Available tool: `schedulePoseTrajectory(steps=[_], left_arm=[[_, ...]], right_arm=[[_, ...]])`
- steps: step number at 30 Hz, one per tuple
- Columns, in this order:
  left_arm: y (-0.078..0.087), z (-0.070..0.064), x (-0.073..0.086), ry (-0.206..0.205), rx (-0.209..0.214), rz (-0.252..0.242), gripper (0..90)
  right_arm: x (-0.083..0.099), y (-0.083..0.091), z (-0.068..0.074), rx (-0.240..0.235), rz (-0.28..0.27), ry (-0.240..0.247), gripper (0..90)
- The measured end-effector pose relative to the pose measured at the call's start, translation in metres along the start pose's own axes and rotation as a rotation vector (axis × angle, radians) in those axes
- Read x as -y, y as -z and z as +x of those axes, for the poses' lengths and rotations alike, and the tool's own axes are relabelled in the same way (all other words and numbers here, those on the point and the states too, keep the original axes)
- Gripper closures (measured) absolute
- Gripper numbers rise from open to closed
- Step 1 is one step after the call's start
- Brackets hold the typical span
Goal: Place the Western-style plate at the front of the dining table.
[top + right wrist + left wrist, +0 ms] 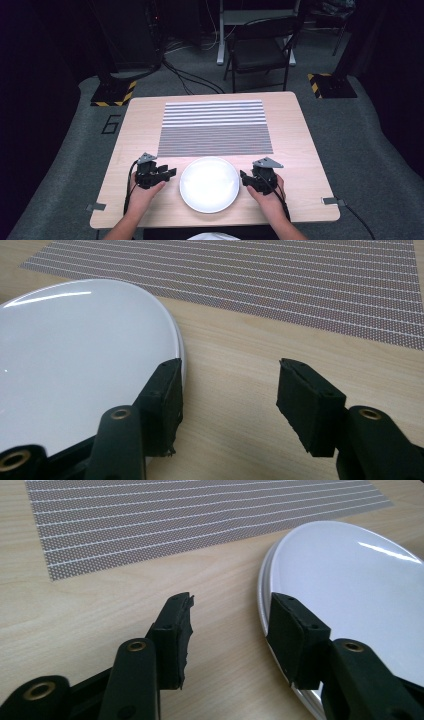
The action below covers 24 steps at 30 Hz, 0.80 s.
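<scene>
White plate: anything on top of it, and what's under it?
The white plate looks bare on top. It sits on the wooden table; whatever lies directly beneath is covered.

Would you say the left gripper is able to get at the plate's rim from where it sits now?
Probably yes. The left gripper is open beside the plate, one jaw already in front of its rim, and only bare table lies between them. The placemat lies farther off.
</scene>
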<state>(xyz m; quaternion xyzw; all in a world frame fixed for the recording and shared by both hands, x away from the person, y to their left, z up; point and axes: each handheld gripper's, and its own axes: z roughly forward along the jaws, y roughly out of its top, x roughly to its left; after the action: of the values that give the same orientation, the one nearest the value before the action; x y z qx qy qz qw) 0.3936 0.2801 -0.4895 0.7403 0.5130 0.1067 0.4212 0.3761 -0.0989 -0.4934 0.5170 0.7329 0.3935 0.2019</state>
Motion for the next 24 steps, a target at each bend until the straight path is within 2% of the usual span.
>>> schedulePoseTrajectory(steps=[9, 13, 24], left_arm=[[0.001, -0.010, 0.001, 0.006, 0.049, 0.013, 55.5], [-0.001, -0.014, 0.002, -0.007, 0.048, 0.020, 55.3], [-0.006, -0.021, 0.004, -0.007, 0.080, 0.047, 55.2]], right_arm=[[0.001, -0.001, 0.006, -0.025, 0.016, -0.012, 43.7], [0.001, -0.002, 0.007, -0.031, 0.022, -0.009, 43.9], [0.003, -0.003, 0.008, -0.037, 0.029, -0.002, 44.1]])
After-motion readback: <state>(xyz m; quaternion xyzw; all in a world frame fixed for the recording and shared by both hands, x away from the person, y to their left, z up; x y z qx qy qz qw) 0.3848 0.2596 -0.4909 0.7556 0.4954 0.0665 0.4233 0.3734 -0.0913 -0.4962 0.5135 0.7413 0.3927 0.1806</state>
